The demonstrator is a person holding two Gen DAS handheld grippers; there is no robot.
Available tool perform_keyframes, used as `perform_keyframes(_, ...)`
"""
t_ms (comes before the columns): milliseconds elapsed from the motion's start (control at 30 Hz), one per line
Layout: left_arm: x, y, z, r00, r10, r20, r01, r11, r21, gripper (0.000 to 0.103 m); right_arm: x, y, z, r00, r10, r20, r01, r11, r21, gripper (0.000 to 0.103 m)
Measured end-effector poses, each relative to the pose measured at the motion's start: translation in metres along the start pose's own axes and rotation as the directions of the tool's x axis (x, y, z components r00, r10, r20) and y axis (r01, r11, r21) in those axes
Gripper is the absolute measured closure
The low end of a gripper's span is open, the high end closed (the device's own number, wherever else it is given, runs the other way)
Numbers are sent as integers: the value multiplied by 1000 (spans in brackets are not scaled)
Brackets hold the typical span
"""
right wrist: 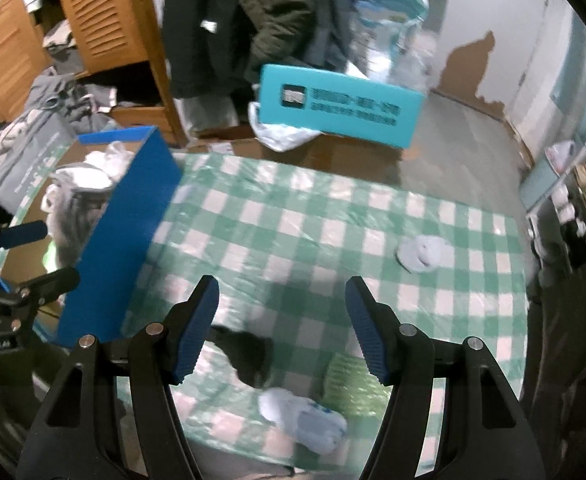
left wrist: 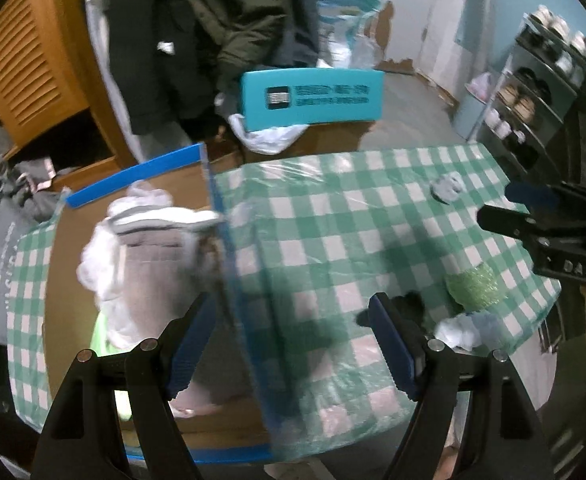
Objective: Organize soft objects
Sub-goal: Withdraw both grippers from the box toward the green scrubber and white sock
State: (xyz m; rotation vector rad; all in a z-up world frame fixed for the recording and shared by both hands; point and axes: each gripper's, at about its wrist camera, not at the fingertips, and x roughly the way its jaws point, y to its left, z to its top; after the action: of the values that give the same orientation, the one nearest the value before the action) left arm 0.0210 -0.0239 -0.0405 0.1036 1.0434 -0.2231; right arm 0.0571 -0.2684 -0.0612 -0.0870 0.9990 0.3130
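The left gripper's fingers stand wide apart with nothing between them, straddling the near wall of the blue-edged cardboard box from above. The left gripper points steeply down. Inside the box, to the fingers' left, lies a heap of white and grey soft things. Out on the checked tablecloth the loose pieces sit to the right: a green bundle, a black piece and a white piece close together, and a pale one farther off.

From the right wrist, the right gripper is likewise open and empty, tilted down over the cloth. The black piece lies just below and between its fingers, the green bundle under the right-hand finger, a pale blue sock nearer still. The box stands off to the left. I would judge the right hand the nearer one for these pieces, with a short drop needed.
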Motion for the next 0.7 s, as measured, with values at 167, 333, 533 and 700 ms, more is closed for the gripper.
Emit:
perform_keyframes(167, 10, -27, 0, 1000, -14, -28, 16, 998, 54, 24, 4, -24, -12, 1000, -22, -22, 22, 999, 37, 38)
perform_keyframes(333, 21, -48, 1, 998, -30, -57, 35, 996, 88, 24, 7, -41, -26, 998, -30, -48, 32, 998, 59, 38)
perform_keyframes(533, 40, -66, -1, 994, -37, -102, 49, 993, 112, 24, 12, -54, -44, 996, -34, -87, 40, 996, 73, 38)
perform_keyframes(700, 58, -78, -8, 987, -50, -153, 69, 990, 123, 24, 23, -68, -62, 991, -43, -126, 54, 994, 90, 38)
